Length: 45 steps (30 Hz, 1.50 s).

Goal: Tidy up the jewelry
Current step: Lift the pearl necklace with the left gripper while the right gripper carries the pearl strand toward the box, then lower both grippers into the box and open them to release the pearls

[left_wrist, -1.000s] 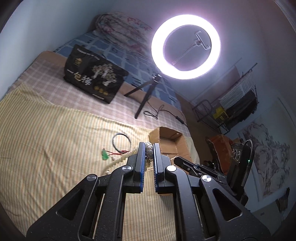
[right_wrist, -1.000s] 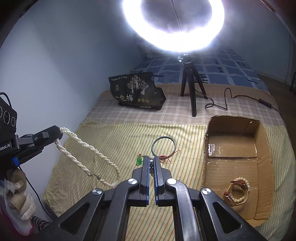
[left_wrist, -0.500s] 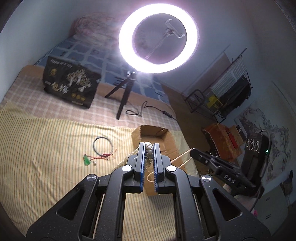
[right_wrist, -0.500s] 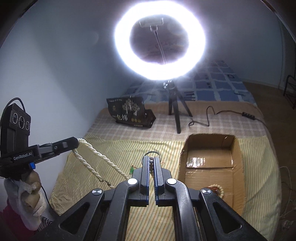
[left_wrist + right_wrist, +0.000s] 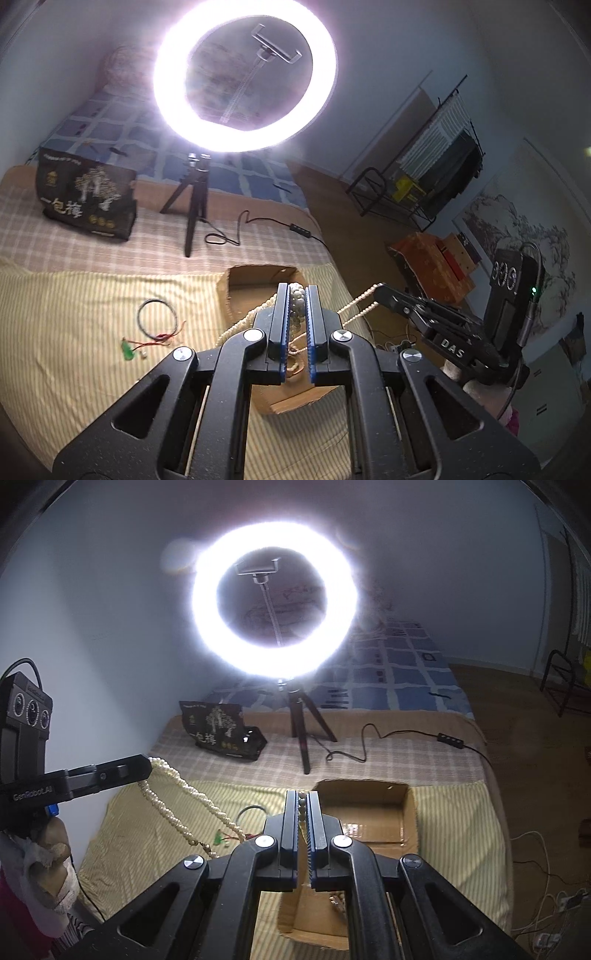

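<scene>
Pearl necklace [image 5: 184, 794]: your left gripper [image 5: 297, 295] and right gripper [image 5: 303, 798] each clamp it (cardboard box [image 5: 410, 812] at 12 o'clock).

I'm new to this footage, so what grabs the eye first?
The glowing ring light on its tripod dominates, standing on the bed behind the cardboard box. Next is the pearl necklace, strung in the air between the left gripper and right gripper, both shut on it near the box.
</scene>
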### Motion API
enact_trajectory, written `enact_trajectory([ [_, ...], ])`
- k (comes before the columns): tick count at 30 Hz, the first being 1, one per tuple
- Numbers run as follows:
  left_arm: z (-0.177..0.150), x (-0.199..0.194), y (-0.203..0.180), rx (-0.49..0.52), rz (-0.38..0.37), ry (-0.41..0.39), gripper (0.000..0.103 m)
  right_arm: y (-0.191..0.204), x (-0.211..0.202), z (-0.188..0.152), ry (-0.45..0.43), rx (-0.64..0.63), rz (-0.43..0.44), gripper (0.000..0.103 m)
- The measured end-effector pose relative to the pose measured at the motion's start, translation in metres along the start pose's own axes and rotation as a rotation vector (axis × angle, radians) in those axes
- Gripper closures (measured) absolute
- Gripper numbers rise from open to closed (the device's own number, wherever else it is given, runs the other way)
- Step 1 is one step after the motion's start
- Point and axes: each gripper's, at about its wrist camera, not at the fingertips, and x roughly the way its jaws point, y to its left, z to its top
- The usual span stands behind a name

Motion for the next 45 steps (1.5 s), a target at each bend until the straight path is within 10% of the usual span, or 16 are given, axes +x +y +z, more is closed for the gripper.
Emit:
enact_trajectory([
  [38,-0.049,0.159,0.013,0.000,0.116,0.245,0.098,-0.090,0.124,-0.012,0.189,0.083,-0.092,0.099],
  [40,-0.051,0.159,0.014,-0.003,0.118,0.252,0.098,-0.091,0.125,-0.013,0.191,0.093,-0.092,0.071],
  [45,-0.053,0.153,0.011,0.042,0.157,0.236,0.063,-0.091,0.123,-0.014,0.184,0.104,-0.102,0.055],
])
